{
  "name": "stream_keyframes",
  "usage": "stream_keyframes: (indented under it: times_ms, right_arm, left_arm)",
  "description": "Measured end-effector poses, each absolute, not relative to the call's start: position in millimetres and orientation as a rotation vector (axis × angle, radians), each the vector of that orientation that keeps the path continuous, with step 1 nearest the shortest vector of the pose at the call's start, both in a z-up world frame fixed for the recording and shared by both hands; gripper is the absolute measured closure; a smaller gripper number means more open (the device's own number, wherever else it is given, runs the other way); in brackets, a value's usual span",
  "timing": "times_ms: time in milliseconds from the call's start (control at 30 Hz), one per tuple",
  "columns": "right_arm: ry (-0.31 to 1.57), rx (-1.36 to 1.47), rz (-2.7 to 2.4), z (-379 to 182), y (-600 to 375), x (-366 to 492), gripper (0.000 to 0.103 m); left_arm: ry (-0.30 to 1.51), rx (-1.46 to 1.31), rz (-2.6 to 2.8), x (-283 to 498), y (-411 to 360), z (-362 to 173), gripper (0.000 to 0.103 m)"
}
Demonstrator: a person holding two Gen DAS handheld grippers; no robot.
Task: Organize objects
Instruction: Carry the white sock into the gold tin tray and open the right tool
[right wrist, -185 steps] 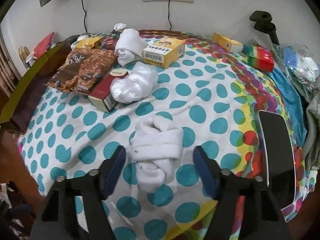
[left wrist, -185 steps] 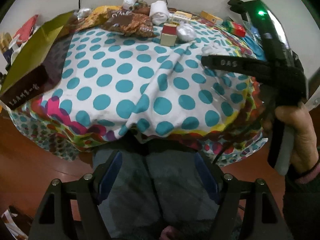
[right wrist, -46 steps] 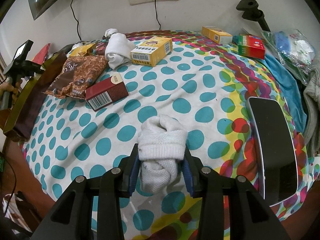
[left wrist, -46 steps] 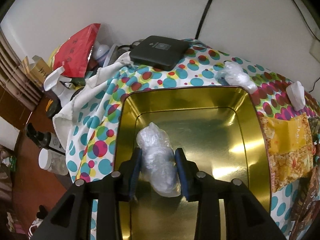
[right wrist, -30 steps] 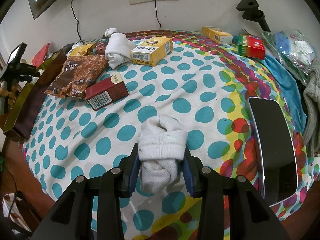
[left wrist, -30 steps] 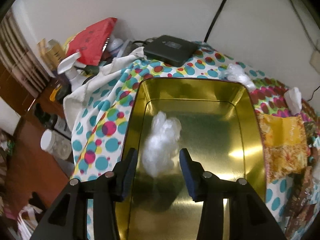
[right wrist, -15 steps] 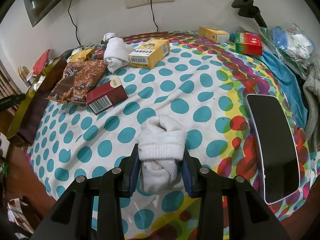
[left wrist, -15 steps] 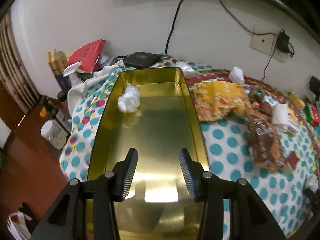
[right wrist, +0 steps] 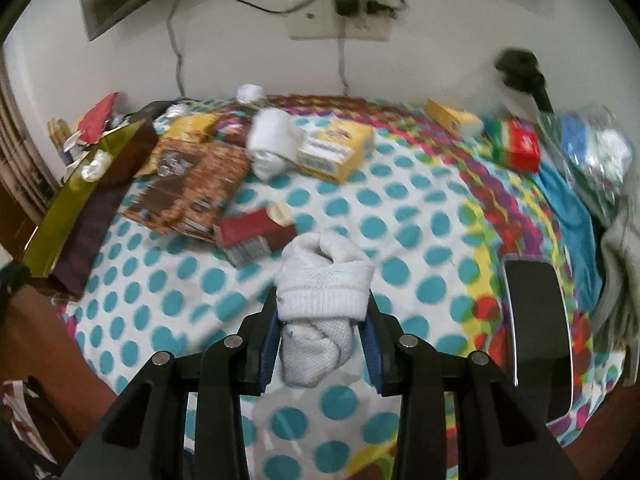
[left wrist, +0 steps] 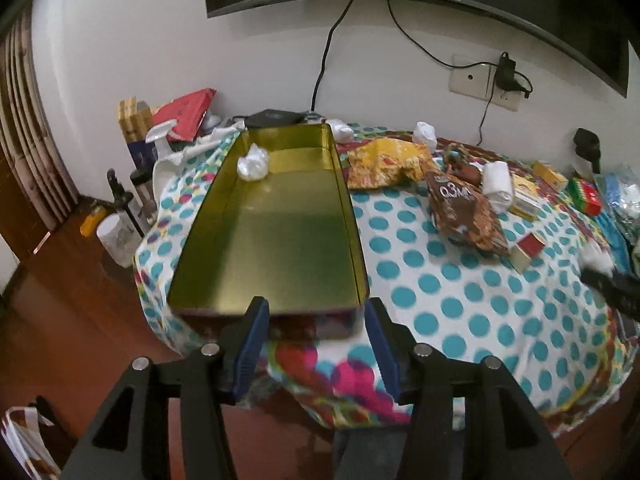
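Carrying the rolled white sock (right wrist: 322, 300) clamped between the pads of the right gripper (right wrist: 322, 344), we hold it clear above the dotted tablecloth (right wrist: 420, 248), with the gold tin (left wrist: 272, 224) well off at the table's left edge. Our left gripper (left wrist: 316, 344) hangs empty before the tin's near end, its jaws just having widened with nothing between them, and the crumpled plastic bag (left wrist: 253, 163) lies in the tin's far corner. We judge the step to be moving the sock to the tin; next calls for swinging right hand leftward past the red box (right wrist: 256, 236) and brown packet (right wrist: 188, 188), then letting go over the bare tin floor.
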State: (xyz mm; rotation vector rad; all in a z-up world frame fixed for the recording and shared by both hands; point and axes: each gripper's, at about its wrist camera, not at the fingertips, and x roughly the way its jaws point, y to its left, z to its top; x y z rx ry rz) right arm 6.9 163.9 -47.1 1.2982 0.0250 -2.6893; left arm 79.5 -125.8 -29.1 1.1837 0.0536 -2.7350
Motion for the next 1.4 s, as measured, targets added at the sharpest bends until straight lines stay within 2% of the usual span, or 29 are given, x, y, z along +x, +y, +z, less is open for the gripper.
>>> stream_keyframes:
  times_ms: [267, 500, 600, 767, 967, 1200, 1400]
  right_arm:
    - [0.123, 1.197, -2.566, -12.3, 85.7, -10.2, 0.068]
    - [0.196, 1.129, -2.413, 14.5, -11.9, -37.3, 0.068]
    - [0.224, 1.146, -2.352, 16.8, -55.4, -57.0, 0.068]
    - [0.191, 1.243, -2.262, 5.6, -115.3, -102.0, 0.068]
    - [0.267, 1.343, -2.245, -19.0, -173.7, -158.6, 0.068]
    - [0.332, 1.427, -2.266, -41.6, -215.0, -210.3, 0.068]
    - [0.329, 1.476, -2.256, -55.9, -229.1, -232.1, 0.067]
  left_arm:
    - [0.042, 1.157, -2.705, 117.7, -135.6, -36.5, 0.052]
    - [0.257, 1.193, -2.711, 158.3, -136.2, -54.9, 0.051]
    - [0.285, 1.284, -2.697, 162.6, -130.9, -68.7, 0.050]
    - [0.287, 1.303, -2.678, 167.8, -131.6, -73.4, 0.050]
    - [0.303, 1.394, -2.639, 169.0, -140.7, -88.1, 0.050]
    - [0.513, 1.536, -2.529, 168.5, -173.0, -112.9, 0.050]
    - [0.513, 1.546, -2.546, 166.0, -174.8, -114.3, 0.050]
